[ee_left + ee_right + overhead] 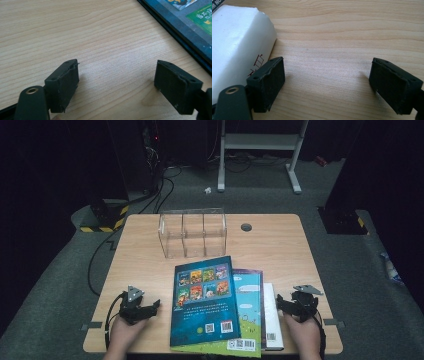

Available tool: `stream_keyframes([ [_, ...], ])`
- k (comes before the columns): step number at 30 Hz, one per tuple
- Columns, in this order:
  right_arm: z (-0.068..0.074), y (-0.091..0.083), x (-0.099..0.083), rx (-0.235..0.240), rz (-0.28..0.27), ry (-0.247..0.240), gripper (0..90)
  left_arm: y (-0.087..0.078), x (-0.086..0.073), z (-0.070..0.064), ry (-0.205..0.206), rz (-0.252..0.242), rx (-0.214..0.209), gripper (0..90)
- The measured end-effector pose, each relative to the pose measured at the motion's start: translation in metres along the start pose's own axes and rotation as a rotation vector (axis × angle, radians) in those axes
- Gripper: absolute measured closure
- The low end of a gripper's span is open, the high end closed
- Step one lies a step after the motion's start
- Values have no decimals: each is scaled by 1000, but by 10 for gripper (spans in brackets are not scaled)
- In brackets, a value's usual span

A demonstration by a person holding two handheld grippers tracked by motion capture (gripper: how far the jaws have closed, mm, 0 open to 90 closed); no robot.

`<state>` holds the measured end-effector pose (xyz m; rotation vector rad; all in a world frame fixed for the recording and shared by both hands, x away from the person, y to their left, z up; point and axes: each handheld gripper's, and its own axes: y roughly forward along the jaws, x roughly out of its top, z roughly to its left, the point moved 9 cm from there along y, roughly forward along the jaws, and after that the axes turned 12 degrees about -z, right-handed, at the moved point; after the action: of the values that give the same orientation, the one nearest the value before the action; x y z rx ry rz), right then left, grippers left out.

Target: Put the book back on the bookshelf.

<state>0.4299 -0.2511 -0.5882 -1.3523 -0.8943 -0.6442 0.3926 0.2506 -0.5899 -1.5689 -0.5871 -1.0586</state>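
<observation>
The left gripper is resting on the table, jaws gaping wide on nothing, the dark-blue book lying just beyond its right jaw. The right gripper is likewise spreading wide and empty, the white book sitting just beside its left jaw.

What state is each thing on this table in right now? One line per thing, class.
Left tool: open, holding nothing.
Right tool: open, holding nothing.
Dark blue book: closed, back cover up, top of the stack.
White book: closed, flat, bottom of the stack.
Clear organizer: upright, compartments empty.
</observation>
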Motion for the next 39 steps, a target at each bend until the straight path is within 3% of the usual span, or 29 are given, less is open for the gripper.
stream_keyframes([
  [14,0,0,0,1,0,-1,130,0,0,0,2,-1,2,198],
  [24,0,-1,0,31,-2,-8,131,1,1,0,4,0,0,195],
  [39,0,-8,5,43,-53,-13,137,1,1,0,4,-2,-1,195],
])
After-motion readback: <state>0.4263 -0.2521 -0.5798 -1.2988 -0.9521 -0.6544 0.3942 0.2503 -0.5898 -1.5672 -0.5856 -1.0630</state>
